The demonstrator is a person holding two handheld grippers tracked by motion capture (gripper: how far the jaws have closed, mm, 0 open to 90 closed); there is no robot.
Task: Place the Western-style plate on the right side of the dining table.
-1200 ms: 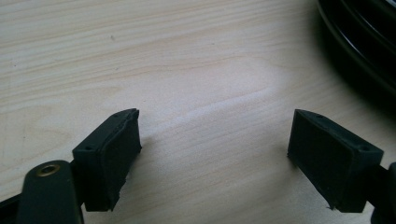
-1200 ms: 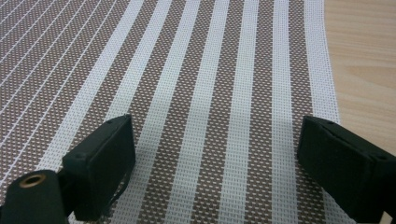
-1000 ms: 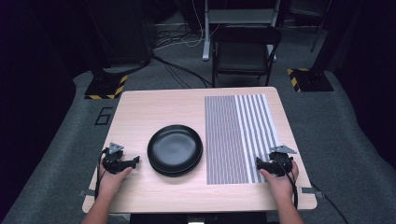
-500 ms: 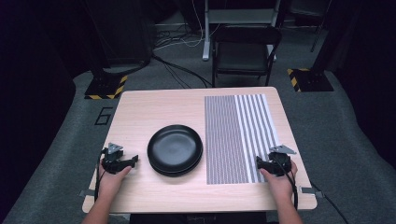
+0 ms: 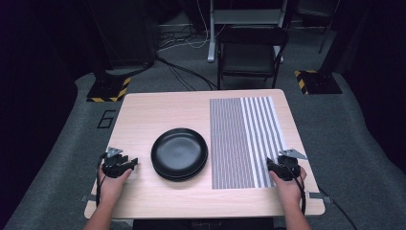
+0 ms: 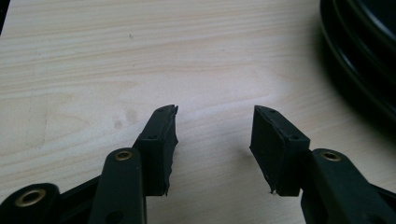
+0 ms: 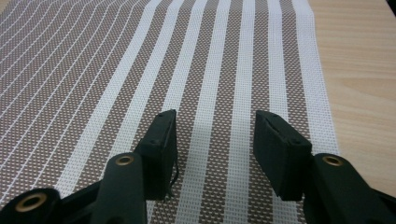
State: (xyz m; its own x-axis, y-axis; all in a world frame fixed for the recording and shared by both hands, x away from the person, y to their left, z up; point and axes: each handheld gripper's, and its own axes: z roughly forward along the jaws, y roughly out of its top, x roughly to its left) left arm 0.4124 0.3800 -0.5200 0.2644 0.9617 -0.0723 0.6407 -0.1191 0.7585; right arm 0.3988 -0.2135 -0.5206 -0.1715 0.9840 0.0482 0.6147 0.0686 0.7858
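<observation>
- Bare worktop (image 5: 158,110) lies open beyond the left gripper (image 5: 125,165).
- The stacked black plates (image 5: 180,153) block its right side (just beside it).
- The flat striped mat (image 5: 244,134) ahead of the right gripper (image 5: 274,166) raises no obstacle.

Behind the bench (image 5: 158,108), on grey floor: a dark folding chair (image 5: 251,55) at its far edge, two black-and-yellow hazard-striped base plates (image 5: 107,89) to left and right (image 5: 317,81), loose cables (image 5: 184,72) between them, and a "6" marking (image 5: 106,119) beside the bench's left edge.
</observation>
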